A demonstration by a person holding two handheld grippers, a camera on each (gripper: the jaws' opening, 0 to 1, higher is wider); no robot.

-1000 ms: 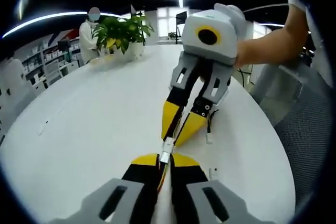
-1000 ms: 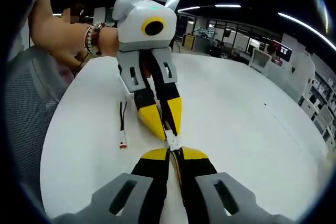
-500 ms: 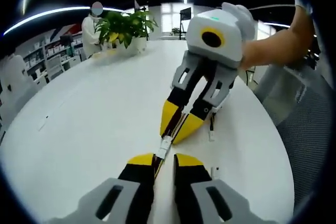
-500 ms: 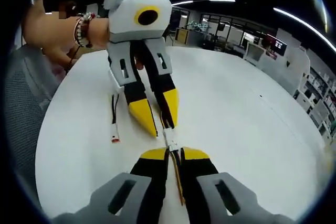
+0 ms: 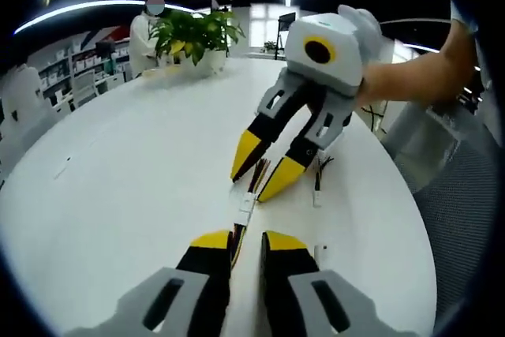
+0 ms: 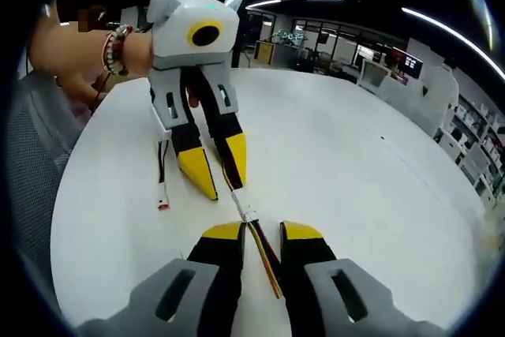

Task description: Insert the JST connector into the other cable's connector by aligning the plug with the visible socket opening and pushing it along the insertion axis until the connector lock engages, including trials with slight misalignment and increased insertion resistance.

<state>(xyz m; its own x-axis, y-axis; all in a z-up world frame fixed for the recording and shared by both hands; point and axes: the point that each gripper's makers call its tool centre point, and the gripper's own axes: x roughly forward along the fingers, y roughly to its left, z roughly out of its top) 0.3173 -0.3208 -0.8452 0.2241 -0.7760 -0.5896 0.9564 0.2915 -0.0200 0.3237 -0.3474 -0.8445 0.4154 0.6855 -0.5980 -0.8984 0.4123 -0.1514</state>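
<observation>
1. The white round surface [image 5: 118, 171] carries little near the work: in the left gripper view a spare short cable [image 5: 317, 183] with a white plug lies just beside the right gripper [image 5: 258, 173], on its far side from the camera's left, and a small white piece [image 5: 319, 253] sits nearer the rim.
2. A potted plant [image 5: 193, 33] stands at the far edge, well apart, with a person in white [image 5: 144, 33] behind it; shelving lines the room at left.
3. A grey mesh chair [image 5: 458, 195] stands off the rim at right (the forearm holding the right gripper reaches in above it).
4. The joined connector [image 5: 245, 207] lies on the surface between the two grippers, its wires running back between the left gripper [image 5: 237, 241] jaws. Nothing blocks it.
5. Left jaws stand narrowly apart, with the wires in the gap; I cannot tell if they pinch them. Right gripper's jaws are spread, tips just beyond the connector and not touching it.
6. The right gripper view gives the other side: its own right gripper [image 6: 262, 233] jaws parted around yellow-red-black wires [image 6: 264, 262], and the connector [image 6: 245, 212] just ahead.
7. There the left gripper [image 6: 221, 175] stands opposite with jaws apart, and a spare cable [image 6: 162, 179] with a red tip lies beside it; a beaded bracelet [image 6: 114, 45] shows on the wrist.
</observation>
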